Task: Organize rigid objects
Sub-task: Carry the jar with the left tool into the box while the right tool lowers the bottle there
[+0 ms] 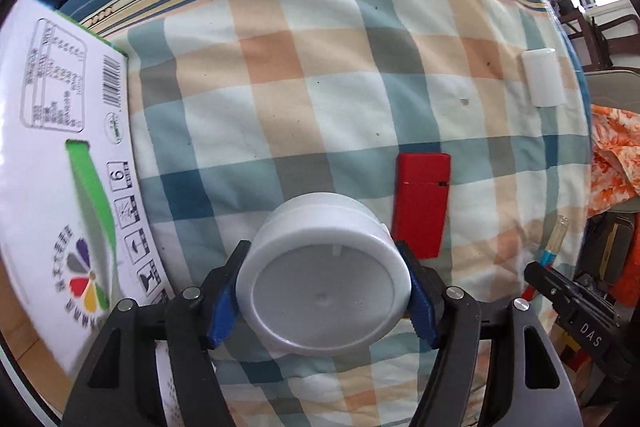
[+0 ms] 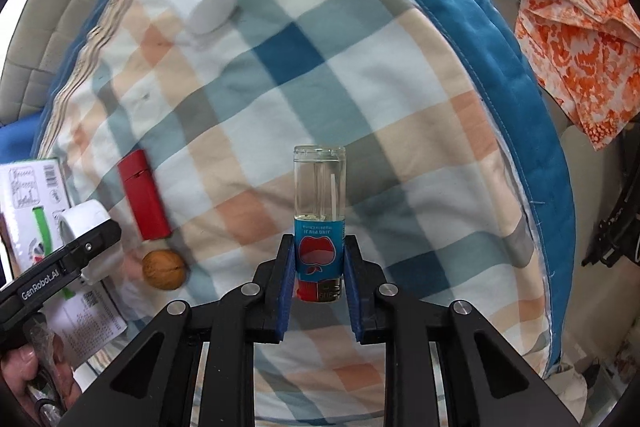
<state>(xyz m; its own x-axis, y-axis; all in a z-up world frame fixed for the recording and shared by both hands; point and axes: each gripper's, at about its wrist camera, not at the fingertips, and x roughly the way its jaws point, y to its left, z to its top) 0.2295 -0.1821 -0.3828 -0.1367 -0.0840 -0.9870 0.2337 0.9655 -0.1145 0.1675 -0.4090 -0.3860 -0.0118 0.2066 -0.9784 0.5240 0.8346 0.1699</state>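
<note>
**Left wrist view: white jar clamped, clear lighter held by the other gripper**

Left wrist view shows the left gripper [image 1: 324, 291] closed on a white plastic jar [image 1: 324, 275], its blue fingers [image 1: 224, 311] pressing opposite sides of the round wall, flat base toward the camera. The jar hangs above the checked quilt [image 1: 320, 87] on the bed, near a printed cardboard box [image 1: 60, 167] at the left. The jar looks light and stiff, but its smooth curved wall is probably slippery; a hold across the full diameter, as here, seems the safest, since an off-centre pinch could let it squirt out.

In the right wrist view the right gripper [image 2: 319, 283] grips a transparent lighter [image 2: 319, 211] by its labelled lower half, the clear end pointing away from the camera. A little pale fluid shows inside. It is likely light, hard and brittle, so moderate pressure on the flat labelled faces suits it better than the narrow clear end.

Lying on the quilt are a red lighter [image 2: 143, 197], a walnut [image 2: 164, 270] just beside it, and a white cylinder [image 2: 200, 1] well apart. The walnut is rigid but would roll; the red lighter is best taken across its long flat sides.
</note>
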